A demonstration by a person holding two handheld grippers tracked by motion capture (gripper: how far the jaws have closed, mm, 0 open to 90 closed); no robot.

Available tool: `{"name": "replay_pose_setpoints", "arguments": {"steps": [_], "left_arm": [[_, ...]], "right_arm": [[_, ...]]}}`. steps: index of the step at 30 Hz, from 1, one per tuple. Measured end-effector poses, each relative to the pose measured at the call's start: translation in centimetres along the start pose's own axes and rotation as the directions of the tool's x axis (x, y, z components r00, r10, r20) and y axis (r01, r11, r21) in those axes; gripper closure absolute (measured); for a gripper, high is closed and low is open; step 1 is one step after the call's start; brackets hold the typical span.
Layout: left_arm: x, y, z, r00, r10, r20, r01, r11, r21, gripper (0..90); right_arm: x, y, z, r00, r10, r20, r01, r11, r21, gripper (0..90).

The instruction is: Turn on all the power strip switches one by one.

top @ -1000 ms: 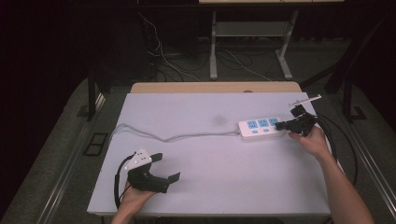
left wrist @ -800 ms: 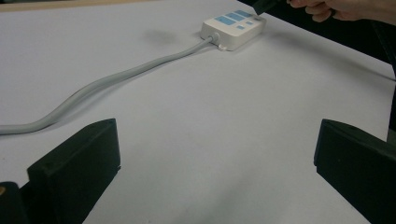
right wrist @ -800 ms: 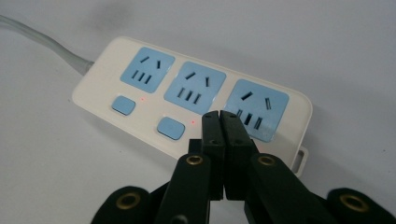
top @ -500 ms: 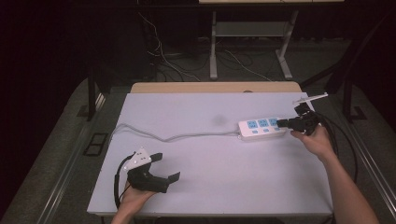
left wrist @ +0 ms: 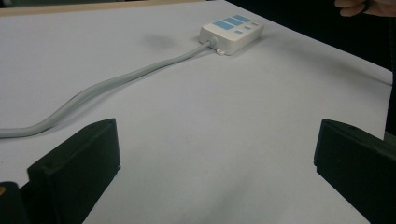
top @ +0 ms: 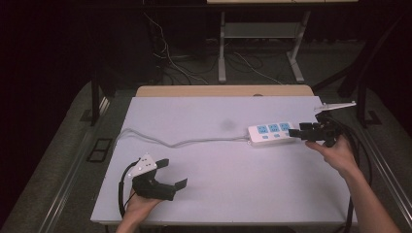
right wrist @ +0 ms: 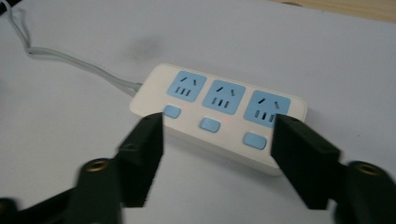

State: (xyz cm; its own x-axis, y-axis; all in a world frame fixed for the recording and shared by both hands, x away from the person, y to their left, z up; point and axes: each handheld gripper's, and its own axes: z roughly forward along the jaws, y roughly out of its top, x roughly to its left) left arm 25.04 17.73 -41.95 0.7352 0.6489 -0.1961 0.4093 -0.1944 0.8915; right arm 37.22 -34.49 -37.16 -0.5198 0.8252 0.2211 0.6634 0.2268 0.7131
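Switch-pressing step on the power strip [right wrist: 219, 119] — right gripper [right wrist: 217, 135] jaws just opened, nothing between; left gripper [top: 171, 175] spread, idle — next we close and align on a button.

Your left gripper [top: 171, 175] is black, with blocky matte jaws, a grey three-cornered top plate and a black cable looping from its rear. Your right gripper [right wrist: 217, 144] matches, showing brass screw inserts behind each jaw. Your forearms are unsleeved.

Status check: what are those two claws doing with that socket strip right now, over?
Right claw just opened, nothing gripped, above white blue-socketed power strip. Left claw open, idle. Nothing in the way.
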Motion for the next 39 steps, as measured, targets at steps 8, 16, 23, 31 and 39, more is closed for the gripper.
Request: {"name": "replay_pose_setpoints", "arguments": {"steps": [8,16,23,31,39], "left_arm": [[0.1,0.0,0.0,1.0000,-0.003,-0.006,0.003,1.0000,0.002,0.0],[0.2,0.0,0.0,0.9999,-0.005,-0.009,0.005,1.0000,0.003,0.0],[0.2,-0.1,0.0,0.9999,-0.005,-0.010,0.005,1.0000,0.005,0.0],[0.1,-0.1,0.1,1.0000,-0.001,-0.008,0.001,0.9999,0.011,0.0],[0.3,-0.1,0.0,0.9999,-0.004,-0.009,0.004,0.9999,0.012,0.0]], "right_arm": [[2.3,-1.7,-1.9,0.9967,-0.019,-0.079,0.017,1.000,-0.024,0.4],[3.6,-4.3,-3.0,0.9924,-0.006,-0.123,-0.003,0.998,-0.068,0.4],[5.0,-6.8,-3.3,0.9863,-0.011,-0.165,-0.005,0.995,-0.097,0.4],[7.2,-9.4,-2.7,0.9847,-0.041,-0.170,0.024,0.995,-0.101,0.4],[7.9,-10.8,-2.0,0.9827,-0.048,-0.179,0.029,0.994,-0.107,0.4]]}}
